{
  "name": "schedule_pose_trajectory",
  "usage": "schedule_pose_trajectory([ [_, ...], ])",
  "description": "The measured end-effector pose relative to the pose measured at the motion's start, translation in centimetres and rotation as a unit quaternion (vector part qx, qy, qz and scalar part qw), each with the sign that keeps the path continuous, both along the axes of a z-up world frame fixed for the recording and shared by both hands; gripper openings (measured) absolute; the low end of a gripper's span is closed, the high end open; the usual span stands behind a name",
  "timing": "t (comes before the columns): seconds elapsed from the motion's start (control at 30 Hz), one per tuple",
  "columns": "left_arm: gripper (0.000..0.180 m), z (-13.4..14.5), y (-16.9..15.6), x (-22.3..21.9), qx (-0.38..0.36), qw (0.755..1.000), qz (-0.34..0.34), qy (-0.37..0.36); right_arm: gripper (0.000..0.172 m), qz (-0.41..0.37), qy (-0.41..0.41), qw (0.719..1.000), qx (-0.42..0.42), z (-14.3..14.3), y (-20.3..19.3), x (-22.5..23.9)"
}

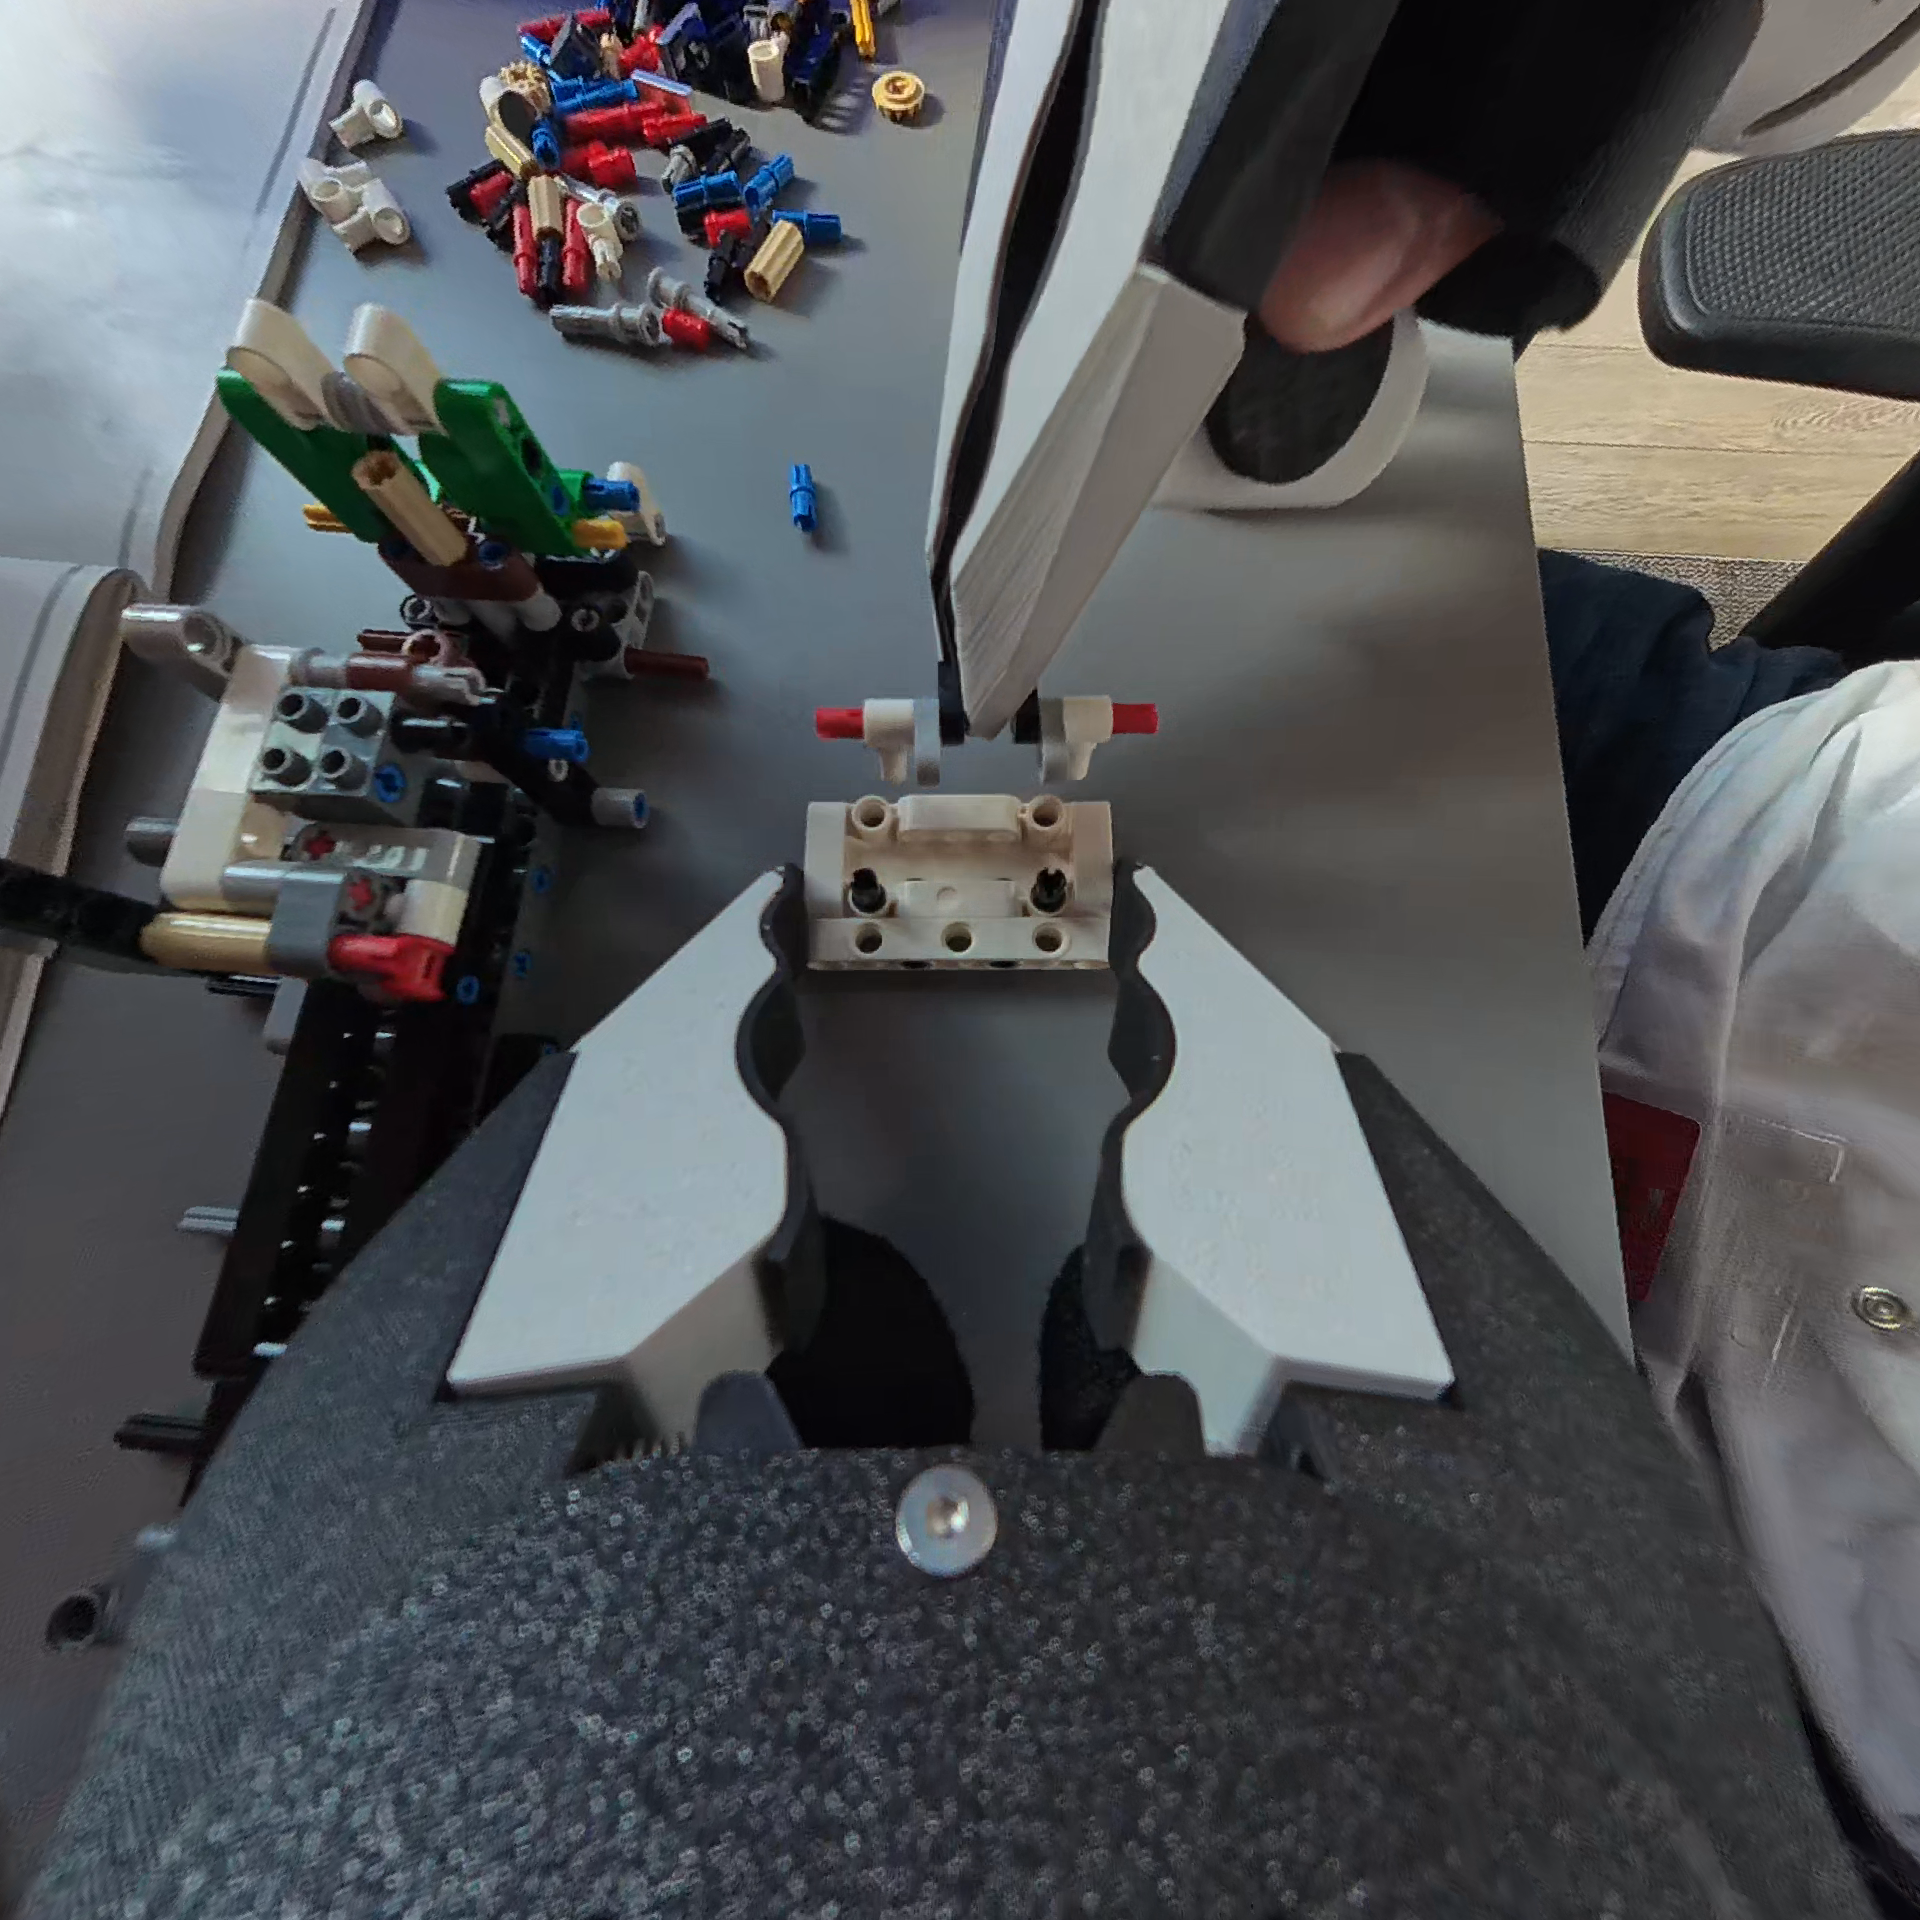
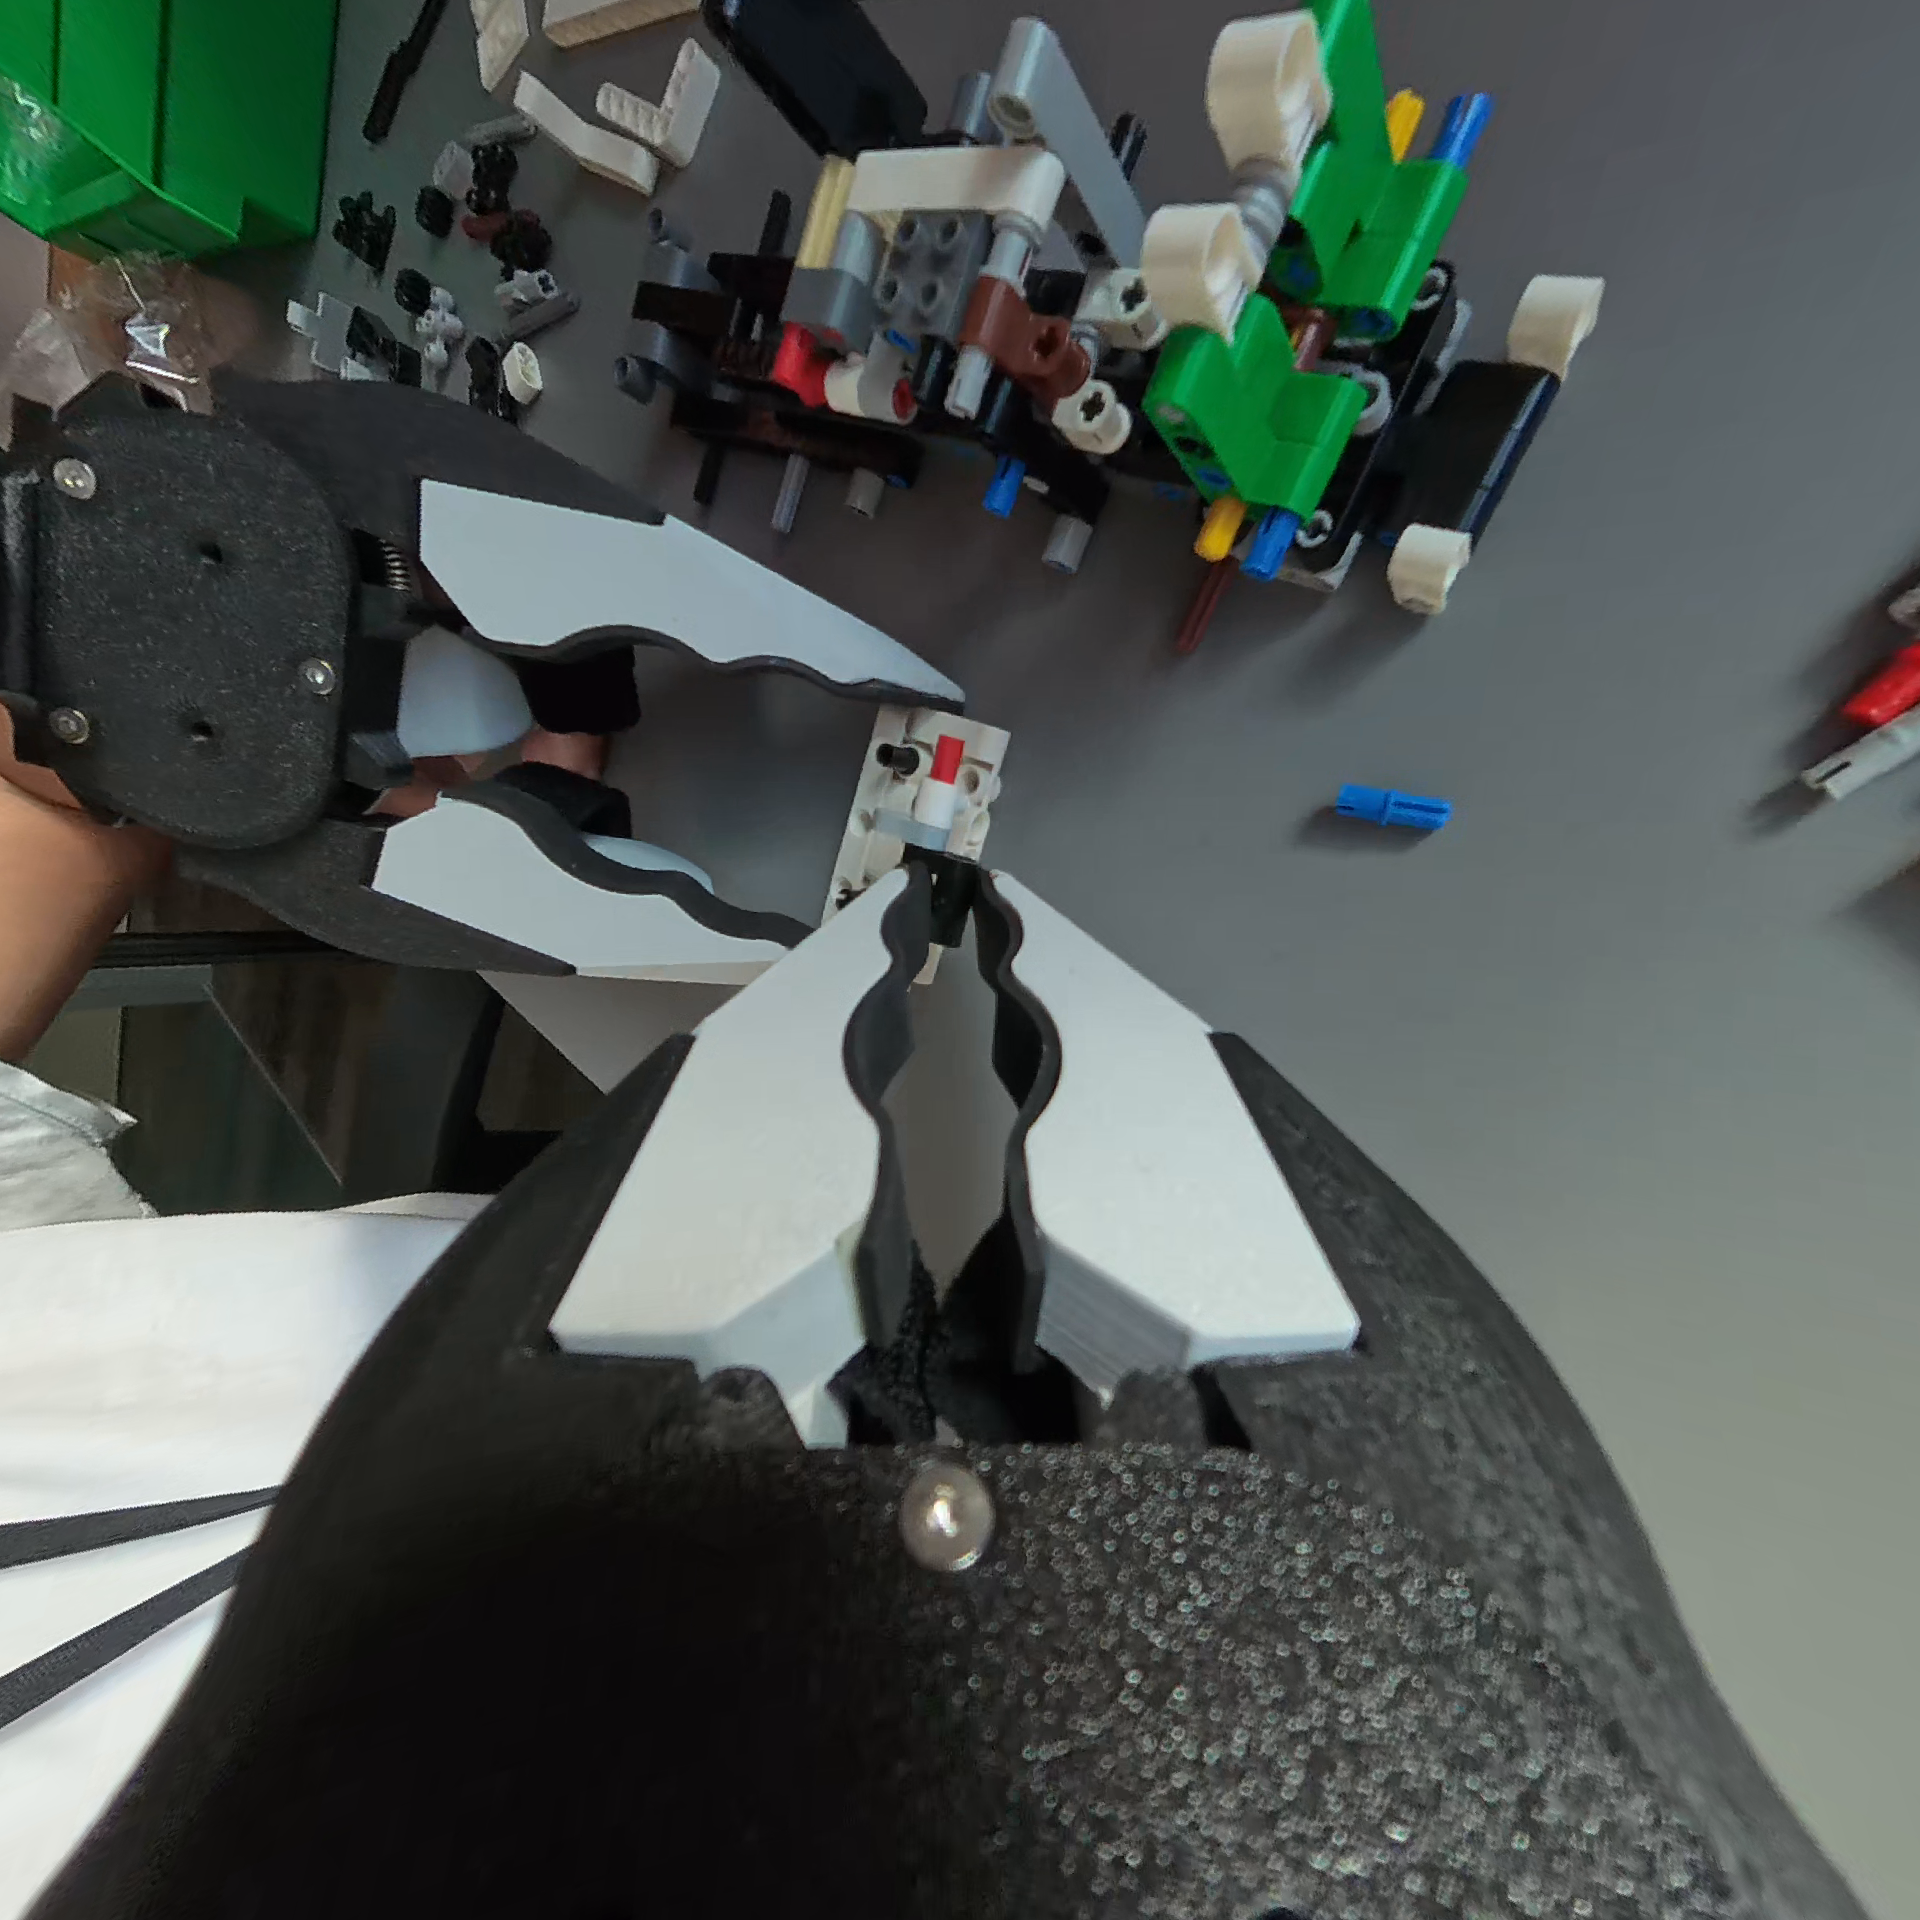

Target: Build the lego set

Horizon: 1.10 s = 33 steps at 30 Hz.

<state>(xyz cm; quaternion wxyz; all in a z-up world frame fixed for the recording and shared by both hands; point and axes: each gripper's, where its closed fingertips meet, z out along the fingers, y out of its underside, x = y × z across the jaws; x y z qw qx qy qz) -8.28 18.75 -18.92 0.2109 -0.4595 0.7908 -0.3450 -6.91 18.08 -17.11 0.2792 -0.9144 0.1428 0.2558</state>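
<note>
White plastic building-brick block [image 1: 958, 894], made of beams with round holes and two black pins standing in it, sits between the fingertips of the left gripper [image 1: 958, 914] at the near edge of the grey desk [image 1: 1299, 831]. Both black wavy pads touch its short sides, so the left fingers are clenched on the block.

The left wrist view shows the block's upper face and, just beyond it, the whole small axle piece [image 1: 985, 727]: a black middle, grey and cream connectors at each side, and red pin ends. The right gripper [image 1: 987, 717] comes down from above and grips this piece by the black middle; the piece hangs a little apart from the block.

The right wrist view looks along the axle piece [image 2: 940, 805], so only one red end is seen, and the right fingers [image 2: 906, 914] press on the black part. This view also shows the left gripper's body from the side.

Farther on the desk lie a single blue pin [image 1: 800, 497], a half-built model with green beams [image 1: 416, 665], and a pile of loose small parts [image 1: 655, 156].
</note>
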Motion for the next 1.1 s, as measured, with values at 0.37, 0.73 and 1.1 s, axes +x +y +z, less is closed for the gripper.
schedule_pose_trajectory([
  [0.37, 0.053, 0.7, -3.6, -2.2, -0.029, 0.999, -0.041, 0.002, 0.006, 0.116, 0.019, 0.993, -0.016, 0.4, -1.6, -1.7],
  [0.73, 0.024, 5.2, -4.8, -4.1, -0.101, 0.958, -0.261, -0.061, 0.006, 0.276, -0.004, 0.961, 0.028, 3.1, -4.1, -4.9],
  [1.1, 0.005, 6.5, -5.2, -4.6, -0.171, 0.946, -0.266, -0.078, 0.008, 0.271, -0.017, 0.96, 0.075, 4.5, -4.6, -5.3],
])
